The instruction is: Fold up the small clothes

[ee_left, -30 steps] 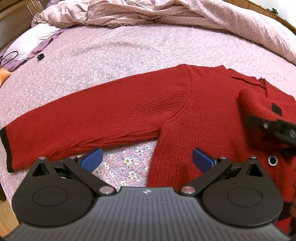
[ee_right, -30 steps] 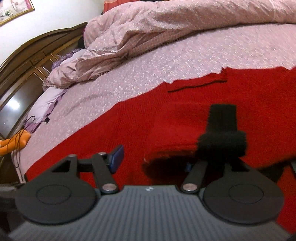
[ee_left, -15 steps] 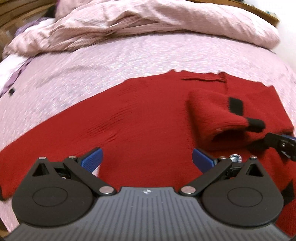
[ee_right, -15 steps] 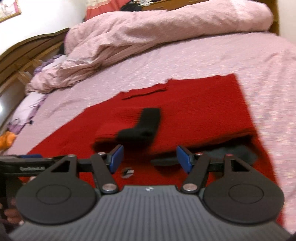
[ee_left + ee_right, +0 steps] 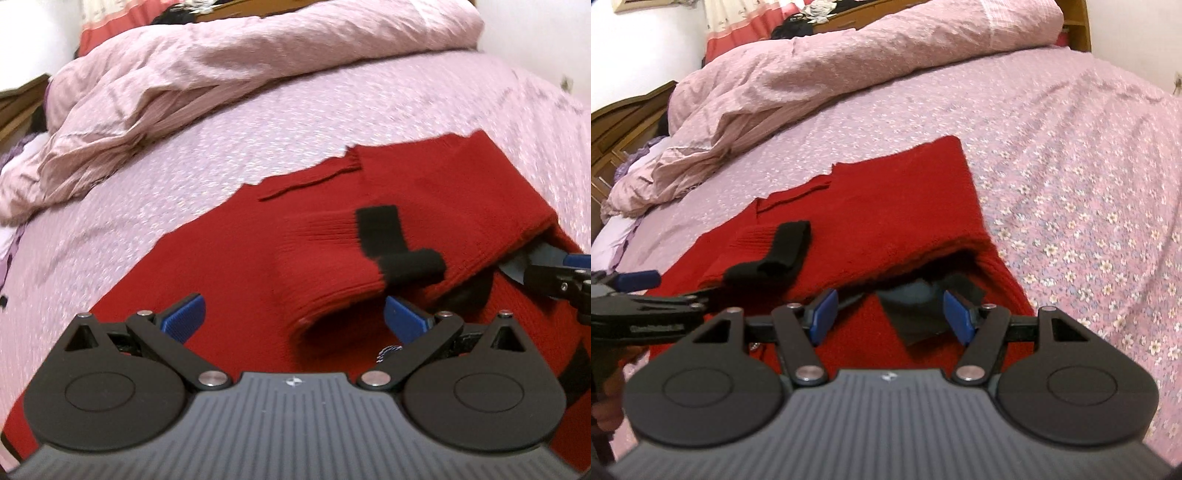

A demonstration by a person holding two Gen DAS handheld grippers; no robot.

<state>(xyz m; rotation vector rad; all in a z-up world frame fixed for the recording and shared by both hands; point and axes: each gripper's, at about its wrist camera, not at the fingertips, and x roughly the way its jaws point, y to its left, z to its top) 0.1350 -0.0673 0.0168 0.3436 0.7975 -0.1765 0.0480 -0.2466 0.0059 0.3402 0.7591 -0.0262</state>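
Observation:
A red knit sweater (image 5: 229, 266) (image 5: 897, 206) lies flat on the bed. One sleeve is folded across its body, and the black cuff (image 5: 384, 236) (image 5: 783, 251) rests on top. My left gripper (image 5: 293, 321) is open just in front of that folded sleeve, nothing between its blue pads. My right gripper (image 5: 890, 315) is open at the sweater's folded right side, over a dark patch (image 5: 916, 314) that shows under the lifted edge. Each gripper appears in the other's view: the right gripper (image 5: 554, 277) at the right edge, the left gripper (image 5: 639, 291) at the left.
The pink floral bed sheet (image 5: 1071, 184) spreads wide to the right of the sweater. A crumpled pink duvet (image 5: 221, 74) (image 5: 849, 62) is heaped along the back. A dark wooden headboard (image 5: 624, 122) stands at the far left. A hand (image 5: 605, 413) grips the left tool.
Both grippers moved right across the sweater. The cuff that hung on the right gripper's finger now lies on the sweater's body. The outstretched sleeve has left the left wrist view.

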